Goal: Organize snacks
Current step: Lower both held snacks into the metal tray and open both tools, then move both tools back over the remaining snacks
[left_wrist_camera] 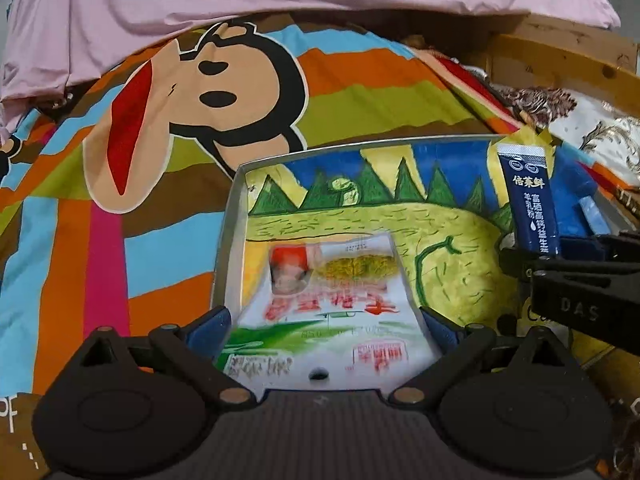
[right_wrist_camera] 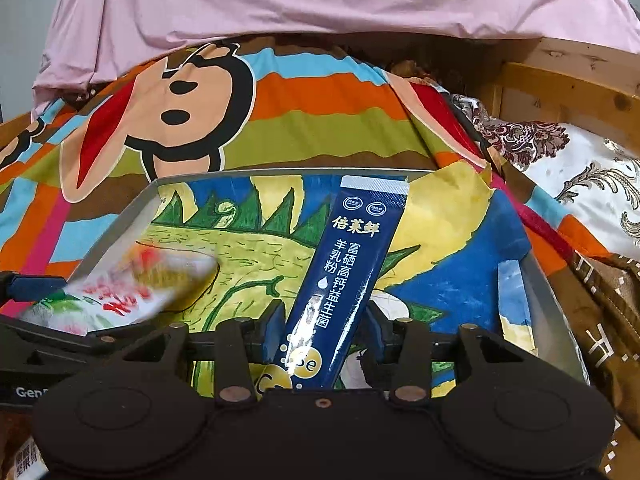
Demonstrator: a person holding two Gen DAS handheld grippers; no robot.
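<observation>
The right hand-held gripper point(right_wrist_camera: 323, 322) is clamped on a dark blue stick sachet point(right_wrist_camera: 352, 264) that leans up over a shallow grey tray point(right_wrist_camera: 560, 312) lined with a painted dinosaur picture point(right_wrist_camera: 248, 248). At the left, the other hand-held gripper point(right_wrist_camera: 36, 292) holds a blurred white snack packet point(right_wrist_camera: 120, 292) above the tray. The tray sits on a striped cartoon-monkey bedspread point(right_wrist_camera: 304, 112), with a pink sheet point(right_wrist_camera: 320, 0) behind.

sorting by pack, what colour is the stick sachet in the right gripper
Dark navy blue stick sachet with white lettering, clearest in the right wrist view.
</observation>
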